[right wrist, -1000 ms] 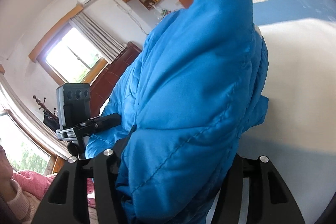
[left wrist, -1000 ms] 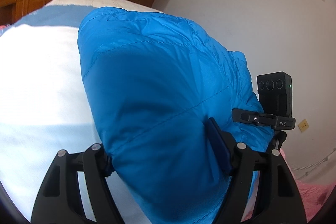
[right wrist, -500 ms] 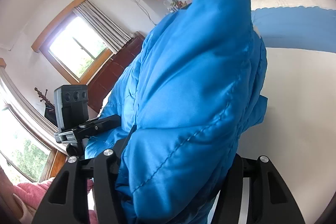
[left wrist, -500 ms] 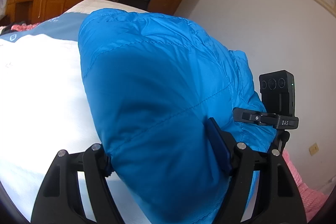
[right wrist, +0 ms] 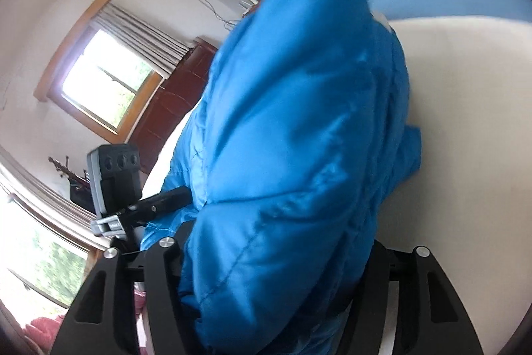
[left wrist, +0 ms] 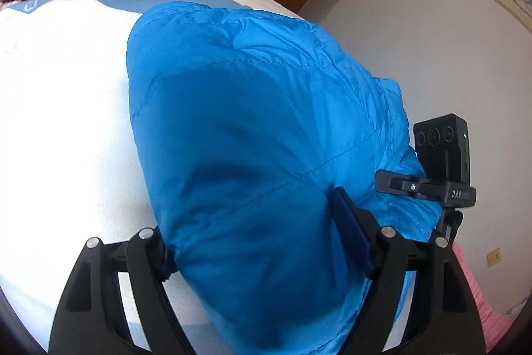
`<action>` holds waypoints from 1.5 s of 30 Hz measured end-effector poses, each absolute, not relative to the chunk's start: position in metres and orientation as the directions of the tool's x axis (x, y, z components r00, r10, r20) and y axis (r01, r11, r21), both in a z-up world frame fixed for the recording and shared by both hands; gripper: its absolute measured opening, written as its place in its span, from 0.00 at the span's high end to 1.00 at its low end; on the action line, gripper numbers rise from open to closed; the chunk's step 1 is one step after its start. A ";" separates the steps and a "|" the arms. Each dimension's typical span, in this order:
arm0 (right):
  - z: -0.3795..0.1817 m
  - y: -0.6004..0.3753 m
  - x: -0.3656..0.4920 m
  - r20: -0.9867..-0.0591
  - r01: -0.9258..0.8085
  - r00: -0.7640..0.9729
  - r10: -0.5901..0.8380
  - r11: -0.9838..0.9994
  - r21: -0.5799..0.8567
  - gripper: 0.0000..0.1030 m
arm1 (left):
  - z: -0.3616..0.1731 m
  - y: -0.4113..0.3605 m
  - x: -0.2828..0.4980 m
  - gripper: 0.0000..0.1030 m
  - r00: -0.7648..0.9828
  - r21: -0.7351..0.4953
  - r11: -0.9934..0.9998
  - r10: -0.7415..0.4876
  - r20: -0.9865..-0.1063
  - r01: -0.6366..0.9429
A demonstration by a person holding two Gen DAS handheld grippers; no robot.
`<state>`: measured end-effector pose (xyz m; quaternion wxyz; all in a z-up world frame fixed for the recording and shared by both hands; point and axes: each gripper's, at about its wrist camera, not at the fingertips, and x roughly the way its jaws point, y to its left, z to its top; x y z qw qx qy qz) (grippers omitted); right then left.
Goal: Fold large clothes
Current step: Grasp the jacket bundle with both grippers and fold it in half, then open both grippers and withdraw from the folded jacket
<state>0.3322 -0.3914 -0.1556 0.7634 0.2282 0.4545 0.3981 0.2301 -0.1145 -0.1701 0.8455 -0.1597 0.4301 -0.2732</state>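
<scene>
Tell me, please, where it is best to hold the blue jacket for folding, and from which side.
Grip the jacket along its near edge, one gripper at each end, coming from the person's side over the bed. The left gripper and right gripper already clamp thick padded bunches there; the puffy fabric probably slips from a thin pinch.

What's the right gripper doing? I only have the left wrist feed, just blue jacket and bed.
Observer: The right gripper is clamped on the blue jacket too, fabric bulging out between its fingers.
Operator: Anything on that side I can't see?
Observer: A window with drawn-back curtains, and a dark wooden cabinet beside it.
Operator: Can you see my gripper from there?
Observer: Only its black camera unit, poking out at the jacket's far edge; the left gripper itself is hidden behind fabric.
</scene>
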 end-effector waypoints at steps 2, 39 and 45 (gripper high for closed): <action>-0.149 -0.390 0.324 -0.533 -0.400 0.280 0.798 0.602 0.691 0.37 | -0.168 -0.115 0.228 0.24 0.471 -0.510 0.801 -0.598 -0.649 0.315; -0.100 -0.422 0.173 -0.746 -0.281 0.524 0.411 0.910 0.304 0.12 | -0.118 -0.117 0.122 0.10 0.680 -0.151 0.982 -0.189 -0.709 0.115; -0.088 -0.395 0.136 -0.756 -0.277 0.566 0.329 0.939 0.201 0.04 | -0.101 -0.127 0.084 0.07 0.746 -0.057 0.997 -0.073 -0.662 0.047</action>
